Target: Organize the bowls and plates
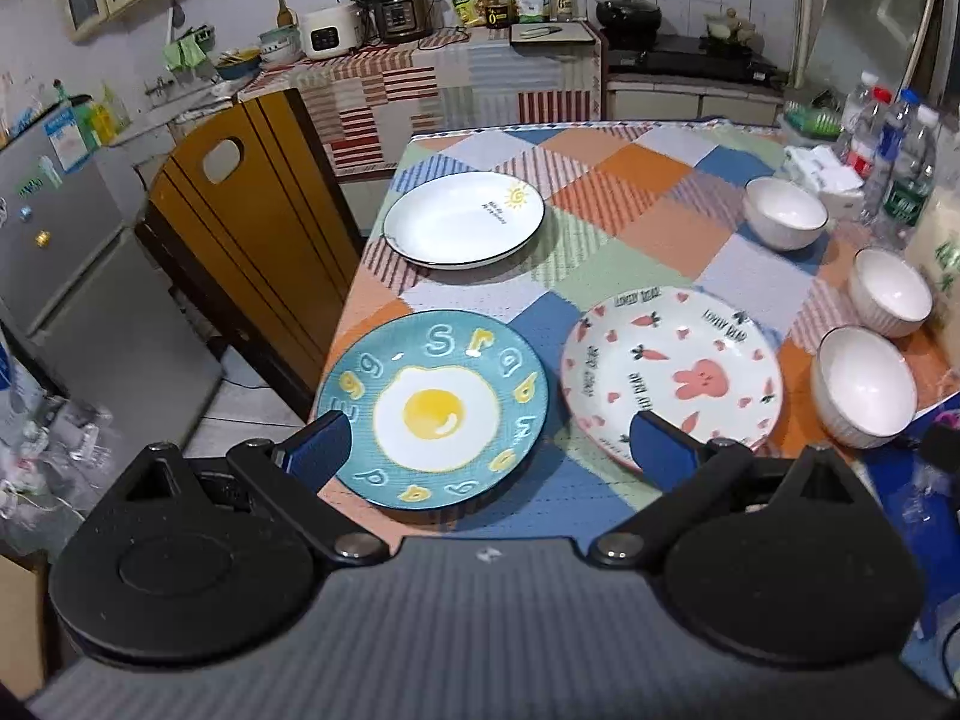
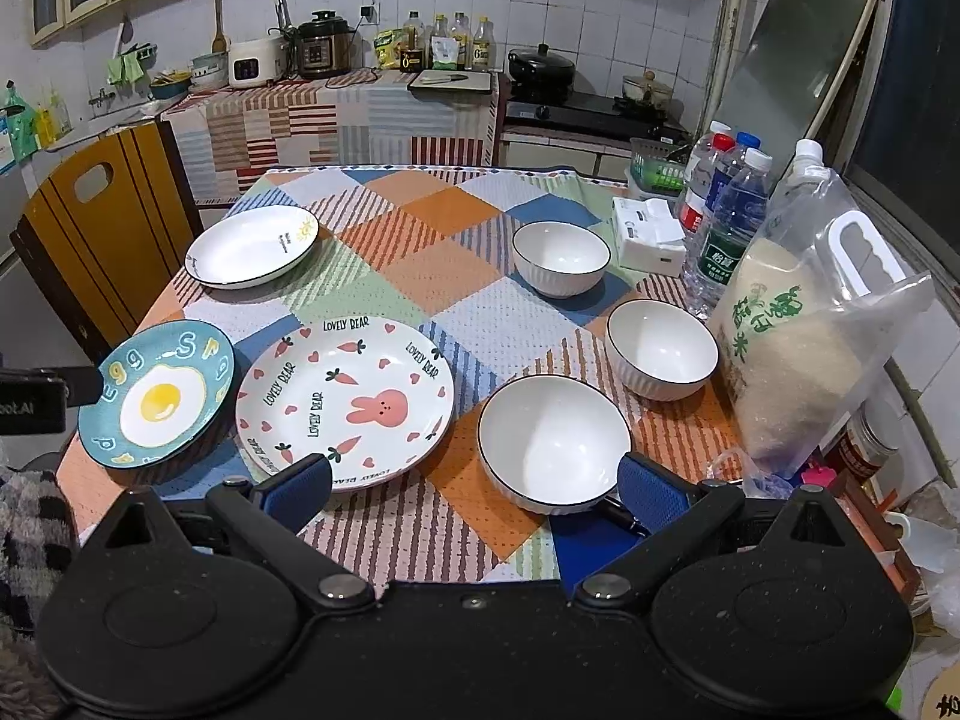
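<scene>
Plates (image 2: 345, 399) round and glossy, ribbed bowls (image 2: 555, 441) beside; both grippers' fingers (image 1: 318, 450) (image 2: 651, 489) spread, empty.

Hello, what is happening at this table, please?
A person holds a gripper in each hand over a table set with three plates and three white bowls. Nothing is picked up yet. The left gripper is open, above the egg plate and the bunny plate. The right gripper is open too, near the closest bowl. The plain white plate lies farther back. All dishes lie separate, none stacked.
</scene>
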Available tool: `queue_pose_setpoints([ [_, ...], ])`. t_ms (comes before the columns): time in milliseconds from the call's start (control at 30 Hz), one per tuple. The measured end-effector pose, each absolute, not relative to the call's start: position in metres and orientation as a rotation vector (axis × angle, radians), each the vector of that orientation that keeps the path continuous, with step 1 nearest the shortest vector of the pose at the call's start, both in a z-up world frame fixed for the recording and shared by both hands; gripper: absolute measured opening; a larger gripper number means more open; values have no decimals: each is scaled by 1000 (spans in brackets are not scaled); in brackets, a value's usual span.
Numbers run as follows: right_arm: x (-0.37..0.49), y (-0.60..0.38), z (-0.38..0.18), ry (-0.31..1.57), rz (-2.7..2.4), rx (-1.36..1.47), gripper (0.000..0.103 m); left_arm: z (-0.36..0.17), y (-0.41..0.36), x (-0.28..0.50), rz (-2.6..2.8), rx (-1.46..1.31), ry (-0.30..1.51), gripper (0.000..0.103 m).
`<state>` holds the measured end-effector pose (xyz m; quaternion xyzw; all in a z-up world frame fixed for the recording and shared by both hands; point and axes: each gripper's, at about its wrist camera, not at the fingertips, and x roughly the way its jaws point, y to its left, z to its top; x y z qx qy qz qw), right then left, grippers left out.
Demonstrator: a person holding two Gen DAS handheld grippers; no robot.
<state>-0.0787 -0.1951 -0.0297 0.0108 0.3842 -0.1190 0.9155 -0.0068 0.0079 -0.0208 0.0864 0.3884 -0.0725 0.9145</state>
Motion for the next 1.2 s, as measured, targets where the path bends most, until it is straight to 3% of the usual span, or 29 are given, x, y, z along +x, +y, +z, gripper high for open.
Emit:
queue_pose_setpoints([
  [667,-78,-199,-29,768,-244,17,103,-17,9,-7,-201,143,812,100],
  [1067,-48,-220,-6,448,-82,14,103,-5,1,35,-282,158,720,101],
  [1200,-26,-230,-31,542,15,74,97,-21,-8,62,-346,208,739,101],
])
